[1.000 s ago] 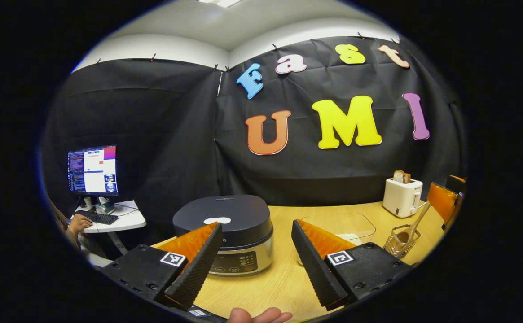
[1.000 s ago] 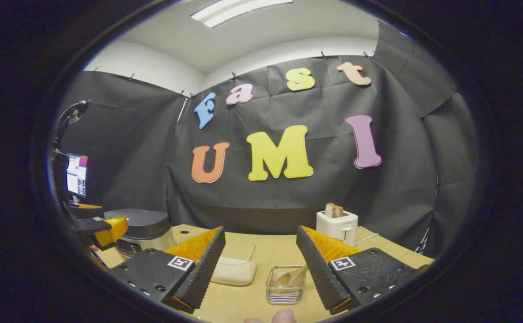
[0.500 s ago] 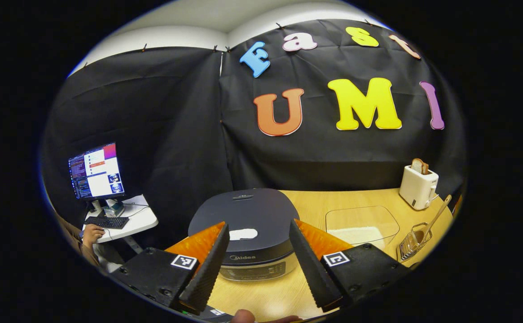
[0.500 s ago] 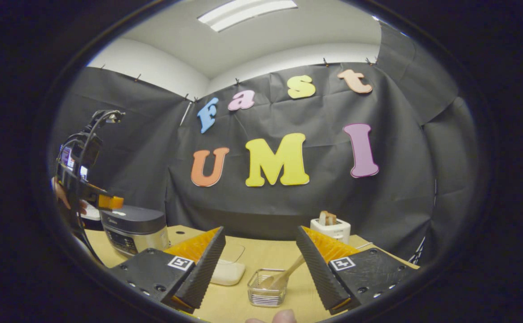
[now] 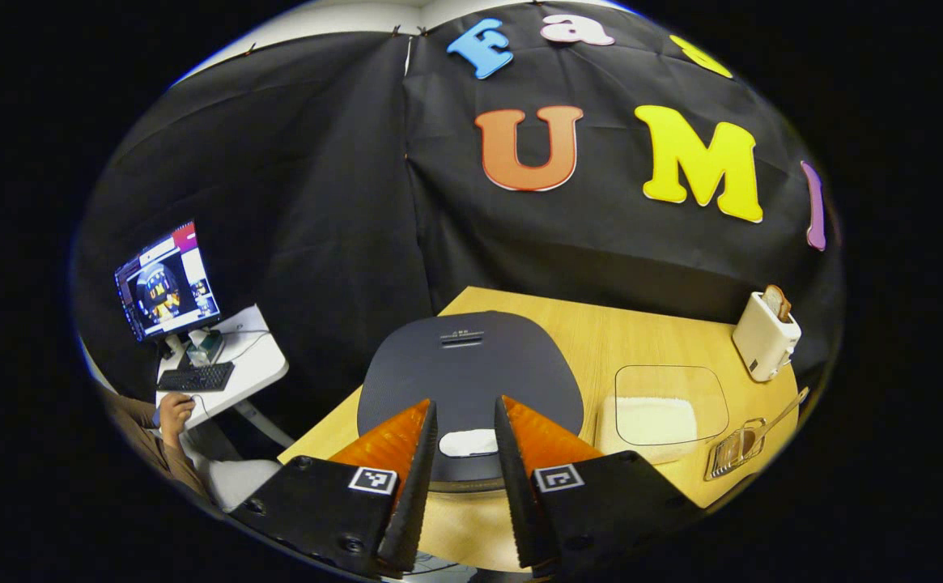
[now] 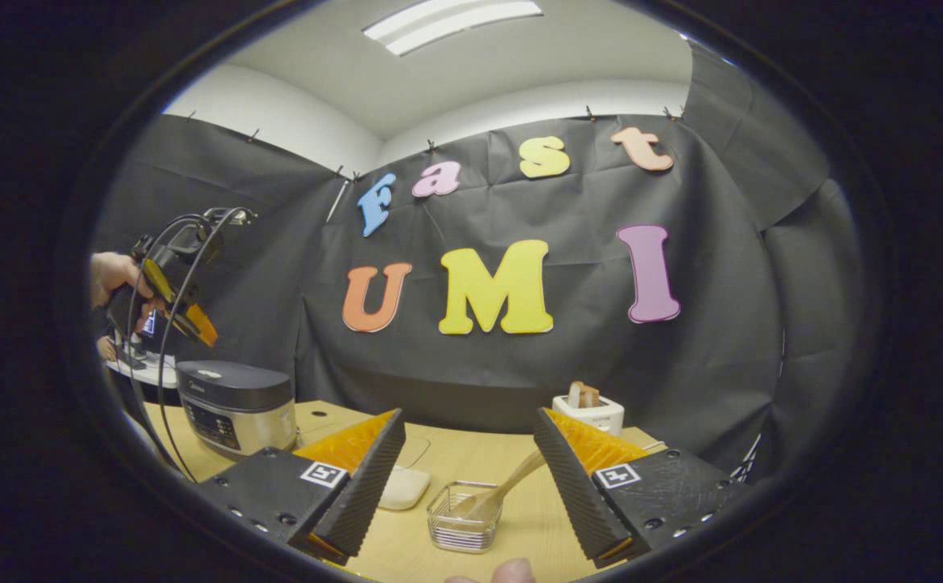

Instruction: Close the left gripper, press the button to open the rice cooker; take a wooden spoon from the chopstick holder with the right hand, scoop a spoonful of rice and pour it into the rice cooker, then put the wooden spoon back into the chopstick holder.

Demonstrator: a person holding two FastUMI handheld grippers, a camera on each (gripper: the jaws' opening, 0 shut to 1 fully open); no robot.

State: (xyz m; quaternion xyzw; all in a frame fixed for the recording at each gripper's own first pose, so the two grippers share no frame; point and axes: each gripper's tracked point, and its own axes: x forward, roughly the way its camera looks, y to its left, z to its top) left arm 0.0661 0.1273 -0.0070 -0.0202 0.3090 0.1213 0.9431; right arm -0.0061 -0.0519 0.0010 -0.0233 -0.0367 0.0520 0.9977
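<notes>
Overhead | left hand-held gripper (image 5: pixel 465 421) part-open above rice cooker (image 5: pixel 471 368) | lid writing unreadable

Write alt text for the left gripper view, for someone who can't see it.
The left gripper, its fingers narrowly apart, hangs above the white button on the closed dark grey rice cooker. To its right on the wooden table sit a clear rice container and a white toaster.

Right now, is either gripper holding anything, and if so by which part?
Nothing is held. The left gripper hangs above the rice cooker with a gap between its fingers. The right gripper is open; the wooden spoon sits in the chopstick holder.
</notes>
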